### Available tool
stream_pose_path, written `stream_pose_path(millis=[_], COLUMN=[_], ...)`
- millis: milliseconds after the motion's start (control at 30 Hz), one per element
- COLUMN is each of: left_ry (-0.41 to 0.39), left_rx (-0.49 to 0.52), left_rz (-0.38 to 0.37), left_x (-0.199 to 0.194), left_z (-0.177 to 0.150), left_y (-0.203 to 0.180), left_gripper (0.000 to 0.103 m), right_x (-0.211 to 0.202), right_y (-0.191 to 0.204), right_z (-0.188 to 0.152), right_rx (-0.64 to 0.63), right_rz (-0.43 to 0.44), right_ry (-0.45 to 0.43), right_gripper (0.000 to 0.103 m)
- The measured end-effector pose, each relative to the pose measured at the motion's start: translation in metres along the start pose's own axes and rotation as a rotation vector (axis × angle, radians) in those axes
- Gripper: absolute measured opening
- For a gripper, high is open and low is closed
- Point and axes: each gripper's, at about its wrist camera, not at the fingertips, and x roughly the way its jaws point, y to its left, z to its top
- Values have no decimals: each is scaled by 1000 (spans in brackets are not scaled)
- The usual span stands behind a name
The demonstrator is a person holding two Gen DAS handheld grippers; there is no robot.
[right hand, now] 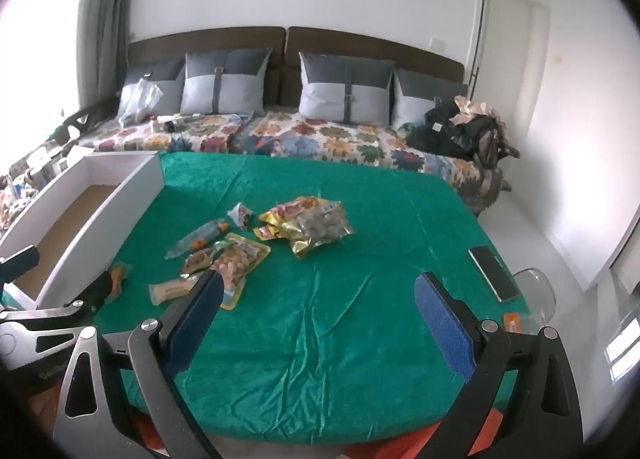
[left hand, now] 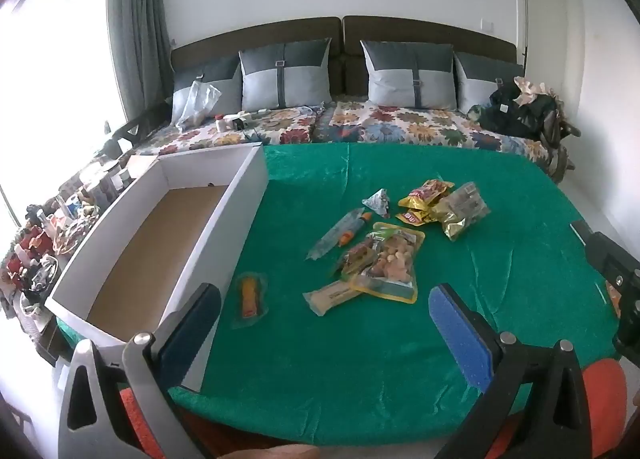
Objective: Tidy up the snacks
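A shiny, crushed-velvet-looking green cloth (left hand: 360,359) covers the table. On its left edge stands a long matt white cardboard box (left hand: 248,175) with a bare brown floor. Right of the box lie glossy crinkled plastic-film snack packets (left hand: 384,259), some gold foil (right hand: 308,227).

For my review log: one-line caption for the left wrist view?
Open left gripper hovers over green cloth, scattered snack packets beside an empty white box.

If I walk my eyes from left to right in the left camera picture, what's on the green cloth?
White box → orange snack in a clear wrapper → long clear packet → gold packets.
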Motion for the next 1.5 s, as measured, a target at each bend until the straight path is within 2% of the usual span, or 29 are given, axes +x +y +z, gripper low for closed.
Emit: stream_pose_path(millis=[133, 233, 433, 767, 1500], left_ry=[2, -6, 2, 6, 19], left_rx=[3, 19, 19, 14, 9], left_rz=[3, 25, 23, 17, 8], left_x=[5, 3, 4, 4, 11], left_z=[-3, -2, -6, -11, -16], left_y=[6, -4, -5, -6, -1], left_gripper=[103, 103, 103, 103, 103], right_x=[3, 4, -6, 7, 16], right_y=[2, 6, 3, 18, 23], right_z=[0, -1, -3, -5, -14], right_rx=[0, -7, -21, -38, -41], right_rz=[2, 4, 11, 13, 18], right_ry=[2, 6, -9, 6, 23], right_gripper=[98, 98, 98, 98, 98])
